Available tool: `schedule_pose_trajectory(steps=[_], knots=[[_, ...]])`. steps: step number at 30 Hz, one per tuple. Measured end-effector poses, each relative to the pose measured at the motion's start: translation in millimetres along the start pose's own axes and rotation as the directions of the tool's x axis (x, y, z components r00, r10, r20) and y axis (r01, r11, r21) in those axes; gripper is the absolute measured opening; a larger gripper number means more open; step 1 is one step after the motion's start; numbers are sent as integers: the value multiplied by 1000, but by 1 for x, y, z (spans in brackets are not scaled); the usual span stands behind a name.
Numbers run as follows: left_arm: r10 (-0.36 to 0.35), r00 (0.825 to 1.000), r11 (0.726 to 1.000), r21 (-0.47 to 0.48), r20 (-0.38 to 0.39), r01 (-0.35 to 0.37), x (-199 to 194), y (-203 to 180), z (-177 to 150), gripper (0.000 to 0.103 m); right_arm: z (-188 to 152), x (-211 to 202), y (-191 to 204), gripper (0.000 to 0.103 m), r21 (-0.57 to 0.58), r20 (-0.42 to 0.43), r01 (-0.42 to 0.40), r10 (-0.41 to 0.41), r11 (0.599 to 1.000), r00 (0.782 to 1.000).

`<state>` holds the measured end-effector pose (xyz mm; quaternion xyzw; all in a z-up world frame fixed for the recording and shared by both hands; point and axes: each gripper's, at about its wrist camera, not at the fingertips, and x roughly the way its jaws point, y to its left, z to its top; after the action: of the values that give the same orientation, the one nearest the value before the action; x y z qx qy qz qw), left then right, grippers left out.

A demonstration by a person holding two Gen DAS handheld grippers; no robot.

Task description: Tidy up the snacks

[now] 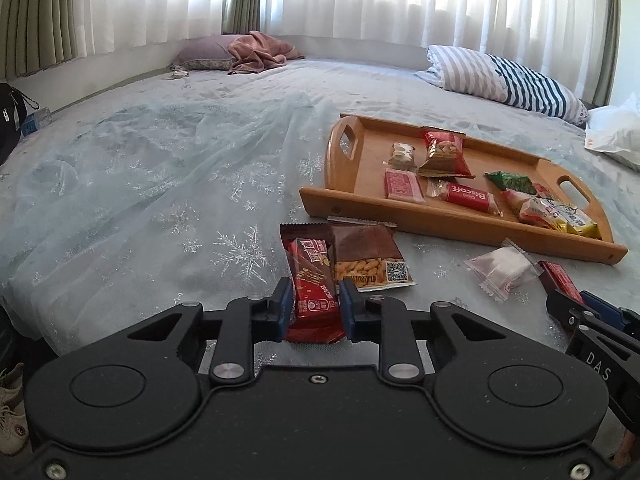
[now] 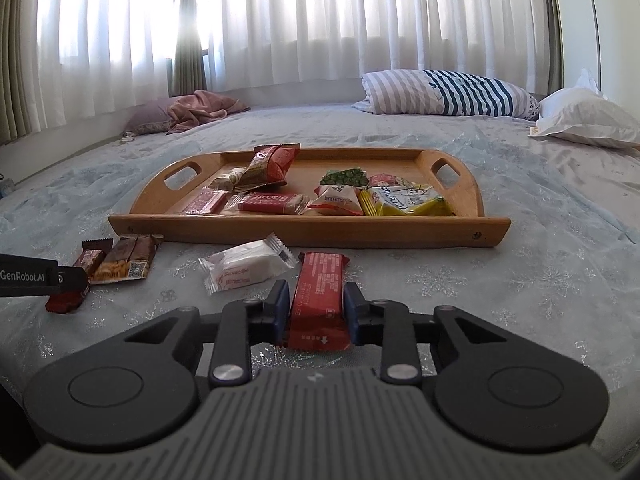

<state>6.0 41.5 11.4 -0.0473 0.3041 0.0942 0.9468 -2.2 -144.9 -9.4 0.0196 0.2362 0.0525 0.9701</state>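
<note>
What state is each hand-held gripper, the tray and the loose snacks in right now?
Left hand-held gripper: shut on dark red snack bar.
Right hand-held gripper: shut on red wafer packet.
Wooden tray: flat on the bed, partly filled with snacks.
Peanut packet: sealed, lying on the bed outside the tray.
White wrapped snack: sealed, lying on the bed outside the tray.

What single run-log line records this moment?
left gripper: shut on dark red bar | right gripper: shut on red bar | tray: not reached
</note>
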Motion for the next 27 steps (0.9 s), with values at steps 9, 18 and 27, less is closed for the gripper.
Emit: schedule_pose_trajectory(steps=[9,18,27], knots=[[-10,1000,1000,2,4,10,14,2,8,34,4,0,-1,39,9,18,0,0,1000,1000],[-31,999,999,-10,-30,31,23,7,9,22,5,15,-1,32,15,-30,14,-13,1000,999],[-47,999,999,22,21,46,0,4,17,23,7,10,-1,29,33,-19,23,-22,999,1000]])
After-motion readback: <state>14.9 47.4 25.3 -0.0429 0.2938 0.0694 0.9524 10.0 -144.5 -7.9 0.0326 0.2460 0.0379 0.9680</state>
